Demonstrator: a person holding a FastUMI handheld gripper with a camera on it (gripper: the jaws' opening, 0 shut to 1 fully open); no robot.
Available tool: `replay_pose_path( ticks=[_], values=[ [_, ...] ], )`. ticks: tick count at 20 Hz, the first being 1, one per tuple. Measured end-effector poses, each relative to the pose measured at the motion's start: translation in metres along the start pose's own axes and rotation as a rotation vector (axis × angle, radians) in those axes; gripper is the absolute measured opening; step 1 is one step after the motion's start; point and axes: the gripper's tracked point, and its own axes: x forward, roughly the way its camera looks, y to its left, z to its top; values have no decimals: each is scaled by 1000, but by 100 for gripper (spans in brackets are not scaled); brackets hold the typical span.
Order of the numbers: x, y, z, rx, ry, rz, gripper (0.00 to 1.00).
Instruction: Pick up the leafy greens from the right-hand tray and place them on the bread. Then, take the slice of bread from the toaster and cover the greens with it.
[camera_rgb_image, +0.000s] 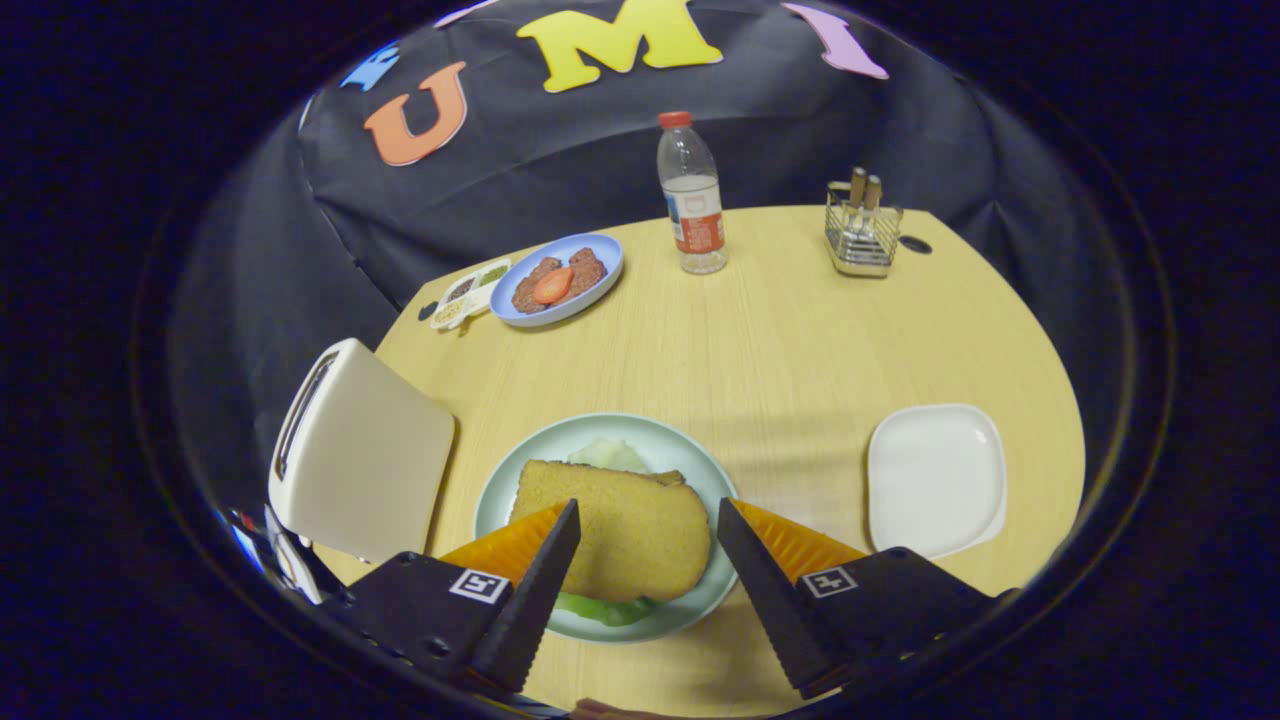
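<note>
A slice of toasted bread lies on top of leafy greens on a pale green round plate, with green leaf edges peeping out at its near and far sides. My gripper is open, its two black serrated fingers standing apart either side of the top slice, above it and not pressing on it. A cream toaster stands to the left of the plate. The white square tray lies to the right, bare.
On the far side of the wooden table stand a blue plate with meat patties and a tomato slice, a small seasoning tray, a water bottle and a wire cutlery holder.
</note>
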Motion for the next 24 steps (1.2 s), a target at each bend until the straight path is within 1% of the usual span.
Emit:
replay_pose_path(
  ticks=[1,3,8,13,16,18,19,22,24],
  values=[
    [-7,-1,6,-22,-26,-14,96],
    [-31,-3,19,-54,-82,-35,97],
    [-114,-2,67,-96,-301,-90,97],
    [-208,7,96,-110,-486,-128,96],
    [-262,14,101,-101,-589,-148,96],
    [-292,21,93,-110,-635,-178,96],
    [-306,22,91,-125,-665,-207,96],
    [-340,38,84,-176,-747,-234,96],
    [-355,51,80,-208,-787,-229,95]
  ],
)
